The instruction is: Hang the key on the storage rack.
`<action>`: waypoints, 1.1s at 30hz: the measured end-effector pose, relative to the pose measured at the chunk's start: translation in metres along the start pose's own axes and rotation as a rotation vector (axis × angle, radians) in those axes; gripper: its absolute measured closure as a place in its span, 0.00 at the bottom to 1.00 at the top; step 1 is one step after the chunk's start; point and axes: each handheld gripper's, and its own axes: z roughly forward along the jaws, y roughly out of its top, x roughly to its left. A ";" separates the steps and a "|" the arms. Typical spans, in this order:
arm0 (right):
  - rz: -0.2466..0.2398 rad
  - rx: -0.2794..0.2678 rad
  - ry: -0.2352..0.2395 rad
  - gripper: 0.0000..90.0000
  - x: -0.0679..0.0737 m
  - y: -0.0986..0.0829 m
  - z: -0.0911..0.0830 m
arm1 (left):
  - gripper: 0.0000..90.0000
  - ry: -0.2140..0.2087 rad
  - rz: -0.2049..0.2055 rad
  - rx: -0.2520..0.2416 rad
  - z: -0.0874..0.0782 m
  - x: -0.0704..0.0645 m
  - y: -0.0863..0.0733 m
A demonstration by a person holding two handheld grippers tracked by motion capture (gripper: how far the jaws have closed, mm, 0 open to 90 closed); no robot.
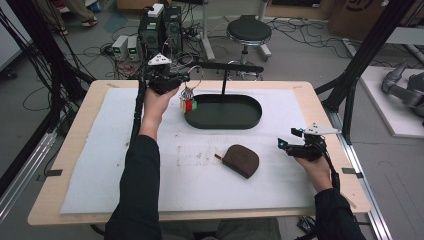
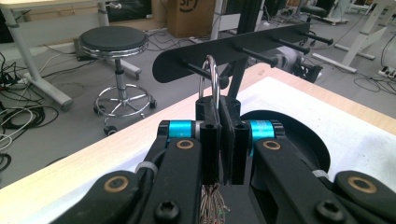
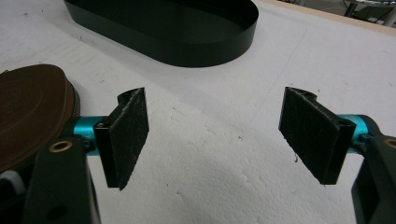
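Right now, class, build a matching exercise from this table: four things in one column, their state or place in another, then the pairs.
Things:
1. left gripper
2. right gripper
3. brown pouch
4. black oval tray

States or places:
A. lies flat on the white mat, near the right gripper
B. jaws wide apart, holding nothing
C. stands under the peg rack
D. shut on a metal key ring at a peg

Pairs: 1-D, 2-B, 3-A, 4-C

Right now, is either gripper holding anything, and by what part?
The left gripper is shut on the key ring, pinched at the ring's lower part, with the keys hanging below. The right gripper is open and holds nothing.
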 end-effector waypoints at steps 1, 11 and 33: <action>-0.001 -0.001 0.000 0.27 0.000 0.000 0.000 | 0.96 0.002 -0.001 0.002 0.000 0.000 -0.001; -0.002 0.001 -0.002 0.27 0.000 0.000 0.000 | 0.96 0.022 -0.004 0.015 0.002 0.000 -0.005; -0.008 0.002 -0.001 0.27 0.001 0.000 0.000 | 0.57 0.080 0.038 0.003 -0.024 -0.013 -0.013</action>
